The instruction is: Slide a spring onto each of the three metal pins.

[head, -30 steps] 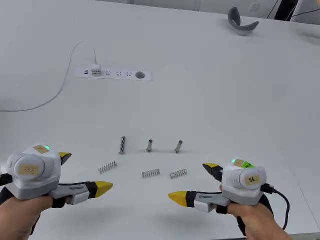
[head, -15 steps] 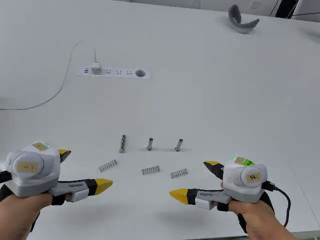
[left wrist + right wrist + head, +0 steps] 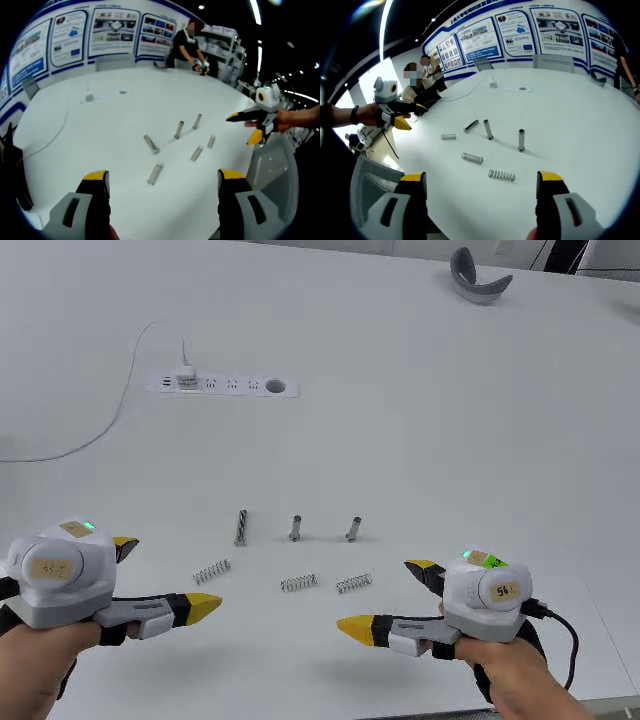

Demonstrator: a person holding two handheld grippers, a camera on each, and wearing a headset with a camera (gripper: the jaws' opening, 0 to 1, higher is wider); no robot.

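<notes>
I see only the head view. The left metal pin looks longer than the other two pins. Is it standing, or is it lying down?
Observer: It is lying down. In the right gripper view the left pin rests on its side on the table, while the middle pin and the right pin stand upright.
Operator: Thank you. Is anybody else near the table?
Observer: Yes. In the left gripper view a person stands beyond the far end of the table.
</notes>
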